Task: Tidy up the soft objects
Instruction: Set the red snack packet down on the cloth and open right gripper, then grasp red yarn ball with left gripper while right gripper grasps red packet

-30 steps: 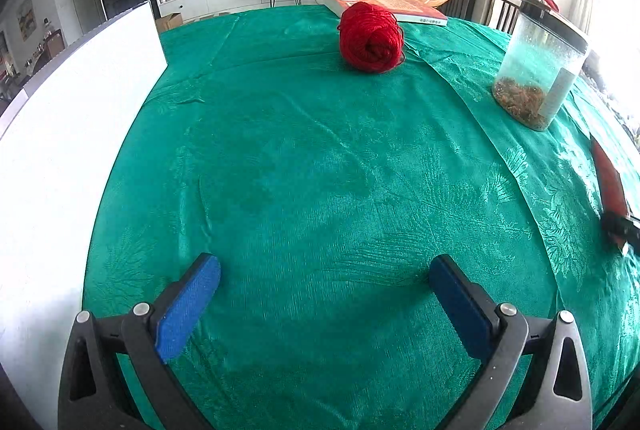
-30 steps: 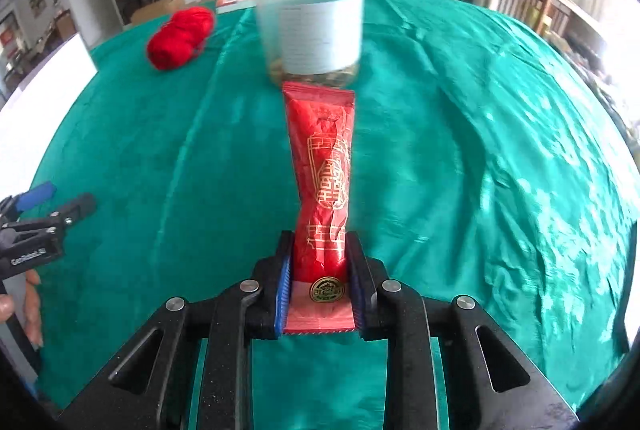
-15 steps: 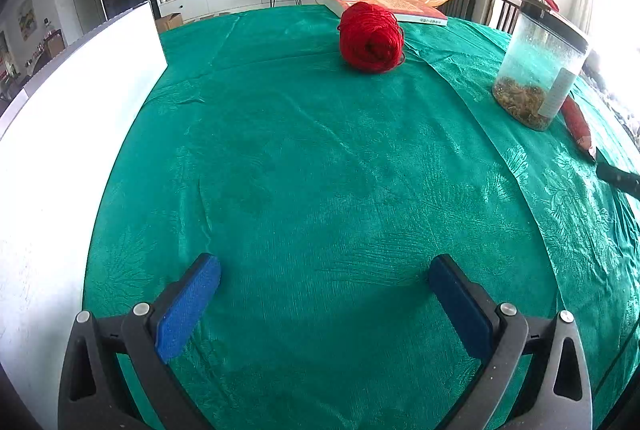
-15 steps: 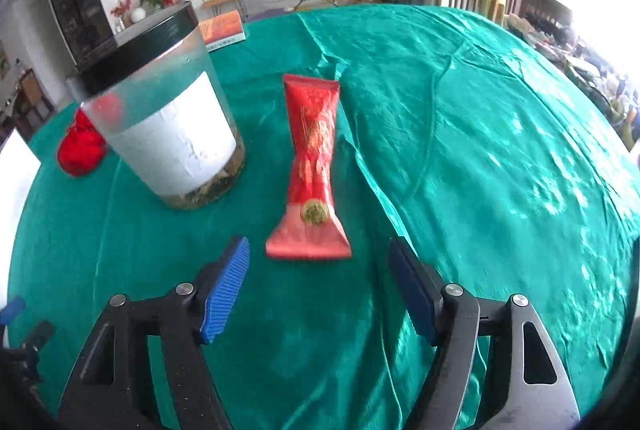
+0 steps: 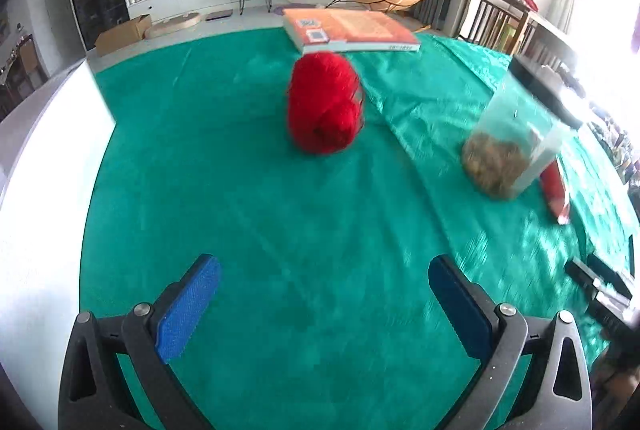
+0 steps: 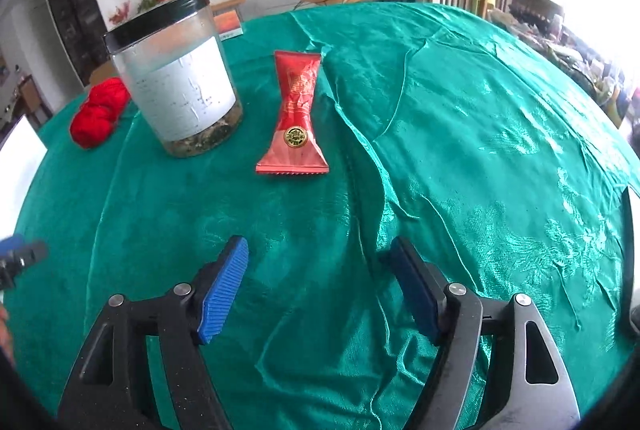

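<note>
Ahead of your right gripper (image 6: 316, 290), the flat red foil packet (image 6: 295, 118) lies on the green-clothed table (image 6: 480, 134), just beside the clear plastic jar with the black lid (image 6: 176, 78). Those fingers have just been opening and stand wide with nothing between them — the packet looks set down. Your left gripper (image 5: 320, 306) also stands spread and empty, facing the red ball of yarn (image 5: 324, 102), likely the next pick. Open cloth lies between its fingers and the yarn — mind the orange book (image 5: 352, 30) at the far edge.
</note>
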### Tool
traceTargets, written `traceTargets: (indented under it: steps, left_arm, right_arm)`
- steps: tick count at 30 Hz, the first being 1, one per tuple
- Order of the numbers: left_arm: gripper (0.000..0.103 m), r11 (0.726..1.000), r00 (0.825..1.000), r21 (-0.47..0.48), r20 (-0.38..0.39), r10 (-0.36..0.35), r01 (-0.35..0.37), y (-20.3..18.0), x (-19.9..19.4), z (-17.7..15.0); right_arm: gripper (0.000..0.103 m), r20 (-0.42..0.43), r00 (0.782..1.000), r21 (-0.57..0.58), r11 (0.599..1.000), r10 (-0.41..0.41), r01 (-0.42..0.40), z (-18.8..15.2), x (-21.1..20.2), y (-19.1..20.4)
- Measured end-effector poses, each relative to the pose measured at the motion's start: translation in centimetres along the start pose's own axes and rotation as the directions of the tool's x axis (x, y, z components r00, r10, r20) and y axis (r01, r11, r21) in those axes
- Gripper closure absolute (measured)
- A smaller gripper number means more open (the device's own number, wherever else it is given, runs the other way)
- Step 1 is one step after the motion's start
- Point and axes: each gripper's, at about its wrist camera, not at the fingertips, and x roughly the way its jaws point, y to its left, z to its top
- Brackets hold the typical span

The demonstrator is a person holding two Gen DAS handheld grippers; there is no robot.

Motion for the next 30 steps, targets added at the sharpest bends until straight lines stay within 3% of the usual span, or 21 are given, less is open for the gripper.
traceTargets:
  steps: [3, 6, 9, 12, 13, 14, 15, 16, 17, 21, 25, 27, 30]
  left_arm:
    - [0.000, 0.998, 0.998, 0.036, -0.037, 0.046, -0.045, -0.7, 2.7, 5.3]
    - [0.000, 0.991, 0.990, 0.051, -0.062, 0.127, -0.124, -0.6, 5.9, 9.1]
    - [0.000, 0.986, 0.985, 0.077, -0.082, 0.155, -0.148, -0.9, 8.3, 10.7]
    - [0.000, 0.982, 0.977, 0.084, -0.113, 0.181, -0.172, -0.6, 10.1, 11.0]
    - [0.003, 0.984, 0.978, 0.069, -0.119, 0.174, -0.167, -0.3, 10.4, 11.1]
    - [0.021, 0.988, 0.981, 0.041, -0.121, 0.153, -0.149, 0.2, 10.5, 11.0]
    - [0.039, 0.993, 0.985, 0.005, -0.127, 0.118, -0.119, 0.7, 10.4, 11.0]
    - [0.060, 0.997, 0.987, -0.033, -0.145, 0.065, -0.071, 1.3, 10.6, 11.0]
    - [0.060, 0.997, 0.988, -0.065, -0.148, 0.041, -0.051, 1.8, 10.3, 11.1]
    - [0.060, 0.995, 0.995, -0.094, -0.088, -0.046, 0.038, 2.6, 6.4, 11.5]
    - [0.060, 0.983, 0.988, -0.096, -0.006, -0.156, 0.155, 4.2, -2.0, 10.8]
    - [0.060, 0.981, 0.984, -0.079, 0.041, -0.176, 0.178, 5.7, -6.9, 9.4]
    - [0.060, 0.986, 0.985, -0.065, 0.087, -0.147, 0.153, 9.0, -13.5, 6.3]
  right_arm:
    - [0.024, -0.006, 1.000, 0.008, 1.000, 0.019, -0.019, 0.1, -0.1, -0.1]
    - [0.024, 0.014, 0.993, 0.100, 0.988, 0.113, -0.114, 0.9, -0.9, -1.7]
    - [0.024, 0.067, 0.989, 0.150, 0.979, 0.128, -0.137, 3.9, -1.1, -3.0]
    - [0.024, 0.000, 0.993, 0.074, 0.990, 0.117, -0.117, 7.7, 2.1, -1.9]
    - [0.026, -0.037, 0.992, 0.044, 0.992, 0.117, -0.115, 8.7, 3.6, -1.3]
    - [0.027, -0.067, 0.991, 0.016, 0.993, 0.118, -0.117, 9.4, 5.0, -0.9]
    - [0.035, -0.090, 0.989, -0.016, 0.992, 0.120, -0.122, 9.8, 6.1, -0.3]
    - [0.072, -0.122, 0.985, -0.049, 0.991, 0.122, -0.128, 10.1, 7.1, 0.3]
    - [0.085, -0.128, 0.986, -0.072, 0.990, 0.109, -0.119, 10.3, 7.4, 0.6]
    - [0.087, -0.067, 0.992, -0.003, 0.994, 0.109, -0.109, 11.5, 4.6, -0.9]
    - [0.087, 0.026, 0.992, -0.005, 0.993, 0.120, -0.120, 13.2, -1.3, -1.0]
    - [0.087, 0.057, 0.986, -0.036, 0.988, 0.155, -0.153, 13.9, -4.4, 0.4]
    - [0.087, 0.081, 0.961, -0.087, 0.963, 0.264, -0.257, 14.5, -8.1, 4.5]
